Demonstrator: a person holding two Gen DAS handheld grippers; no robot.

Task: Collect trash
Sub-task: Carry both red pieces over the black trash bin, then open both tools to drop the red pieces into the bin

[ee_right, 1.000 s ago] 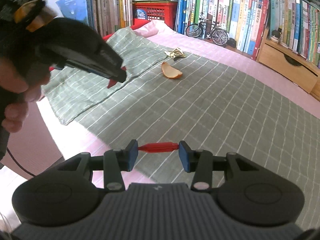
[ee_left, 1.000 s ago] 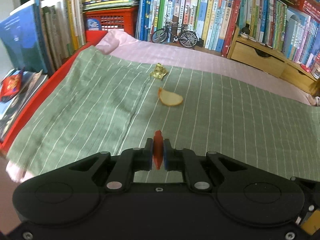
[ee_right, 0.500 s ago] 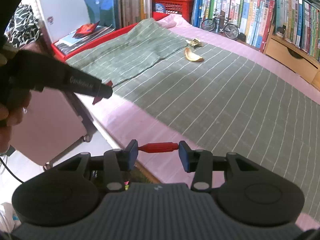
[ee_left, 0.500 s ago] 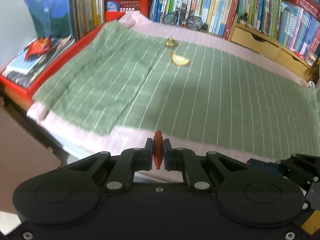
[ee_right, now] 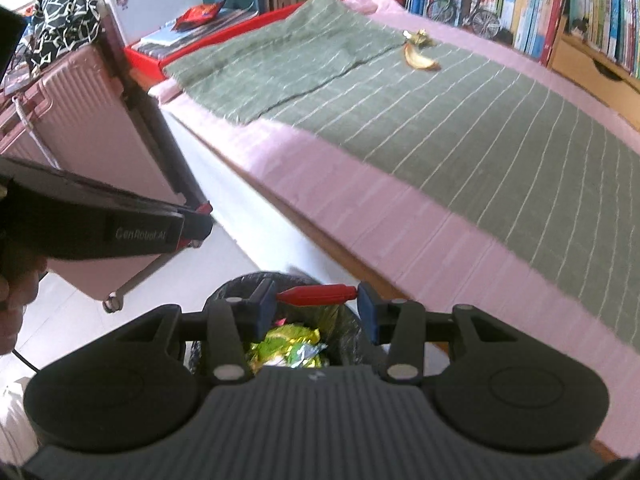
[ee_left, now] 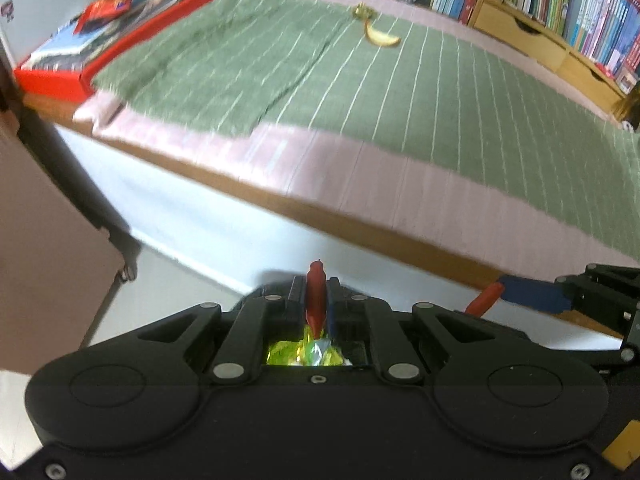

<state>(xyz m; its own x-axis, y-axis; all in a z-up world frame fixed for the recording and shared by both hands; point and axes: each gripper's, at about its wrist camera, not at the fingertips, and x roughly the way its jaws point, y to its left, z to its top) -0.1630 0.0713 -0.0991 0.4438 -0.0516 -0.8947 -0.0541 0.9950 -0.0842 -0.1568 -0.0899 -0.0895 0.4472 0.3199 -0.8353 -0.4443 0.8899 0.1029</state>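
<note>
A thin red plastic strip [ee_left: 315, 296] is pinched edge-on in the closed left gripper [ee_left: 316, 300]. A second red strip [ee_right: 317, 294] is clamped lengthwise in the part-open right gripper [ee_right: 317, 300], above a black-lined bin [ee_right: 348, 320] holding crumpled green-and-silver foil wrappers [ee_right: 288, 346]. A curved yellow peel [ee_right: 418, 60] is seen on the green striped blanket [ee_right: 460, 120].

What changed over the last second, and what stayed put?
Both grippers, left and right, drew back off the bed to above the bin, each gripping a red piece. The peel and wrapper stayed put.
</note>
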